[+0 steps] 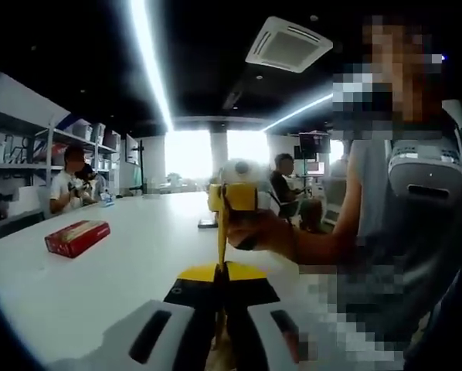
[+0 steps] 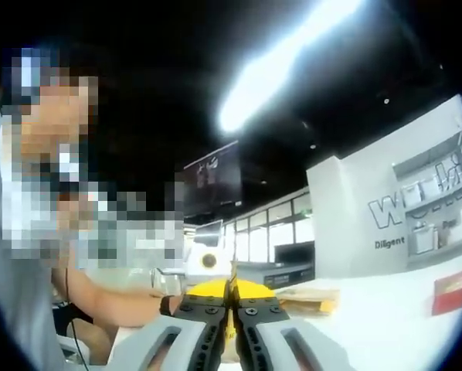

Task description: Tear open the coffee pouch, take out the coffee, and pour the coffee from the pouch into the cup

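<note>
**Both my grippers pinch the yellow coffee pouch**

In the left gripper view, my left gripper (image 1: 218,305) has its two jaws pressed together at the bottom. A thin yellow coffee pouch (image 1: 222,232) stands up between them, edge on. The jaws are clamped on its lower end. The pouch goes up to my right gripper (image 1: 232,197), which comes in from the other side and grips the top of the pouch. A hand (image 1: 263,232) is wrapped around that gripper.

In the right gripper view, my right gripper (image 2: 231,309) also has its jaws tight together. A thin yellow strip of the pouch (image 2: 230,297) is caught between them. Just past it I see my left gripper (image 2: 209,261) facing me, with an arm (image 2: 115,297) reaching to it.

The pouch is held up in the air over a long white table (image 1: 123,263). A red box (image 1: 77,236) lies flat on the table, off to the side and well away from the pouch. In the right gripper view a red box (image 2: 453,291) shows at the far edge of the table (image 2: 385,325), and a flat tan packet (image 2: 312,300) lies on the table near my jaws. I cannot tell what that packet is.

People (image 1: 70,185) sit at the far end of the table. Shelves (image 1: 30,147) stand behind them. Long bright lights (image 1: 150,62) run across the dark ceiling.
</note>
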`<control>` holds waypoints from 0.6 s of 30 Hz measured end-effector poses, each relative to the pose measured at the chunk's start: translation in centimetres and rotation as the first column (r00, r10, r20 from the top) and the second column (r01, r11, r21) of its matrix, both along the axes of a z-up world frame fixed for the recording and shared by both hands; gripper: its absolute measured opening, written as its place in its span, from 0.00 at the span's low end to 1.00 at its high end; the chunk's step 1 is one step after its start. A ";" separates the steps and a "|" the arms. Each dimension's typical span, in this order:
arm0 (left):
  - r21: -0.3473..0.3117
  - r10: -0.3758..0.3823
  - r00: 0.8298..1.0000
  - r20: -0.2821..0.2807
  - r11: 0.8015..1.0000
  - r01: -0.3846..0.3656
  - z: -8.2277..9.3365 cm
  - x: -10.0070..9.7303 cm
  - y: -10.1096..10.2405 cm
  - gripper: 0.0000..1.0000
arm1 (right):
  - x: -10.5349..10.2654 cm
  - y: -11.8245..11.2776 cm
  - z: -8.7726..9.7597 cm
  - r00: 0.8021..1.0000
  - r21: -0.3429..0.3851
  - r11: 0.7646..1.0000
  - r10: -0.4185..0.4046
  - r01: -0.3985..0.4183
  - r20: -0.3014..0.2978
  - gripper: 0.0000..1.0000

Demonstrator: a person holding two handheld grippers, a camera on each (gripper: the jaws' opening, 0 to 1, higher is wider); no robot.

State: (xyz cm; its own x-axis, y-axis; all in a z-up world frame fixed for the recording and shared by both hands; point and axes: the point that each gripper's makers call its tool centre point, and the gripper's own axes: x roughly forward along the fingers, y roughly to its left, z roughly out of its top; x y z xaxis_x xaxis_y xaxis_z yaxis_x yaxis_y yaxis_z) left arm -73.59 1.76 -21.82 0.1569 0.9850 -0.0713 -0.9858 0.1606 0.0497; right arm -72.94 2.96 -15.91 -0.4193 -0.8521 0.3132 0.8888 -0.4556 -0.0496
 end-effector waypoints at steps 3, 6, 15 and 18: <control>0.007 -0.004 1.000 0.003 1.000 0.004 0.1 0.0 0.0 0.05 | 0.1 0.0 0.2 1.000 -0.005 1.000 0.008 -0.009 -0.012 0.06; 0.014 -0.007 1.000 0.003 1.000 0.007 0.3 0.0 -0.1 0.05 | 0.2 0.0 0.2 1.000 -0.005 1.000 0.010 -0.010 -0.018 0.11; 0.037 -0.017 1.000 0.007 0.999 0.017 0.9 0.2 -0.3 0.05 | 0.0 -0.2 -0.5 1.000 -0.043 0.999 0.028 -0.028 0.007 0.17; 0.028 -0.015 1.000 0.009 1.000 0.014 0.7 0.1 -0.4 0.05 | -0.2 -0.3 -0.7 0.999 -0.059 0.998 0.029 -0.028 0.022 0.17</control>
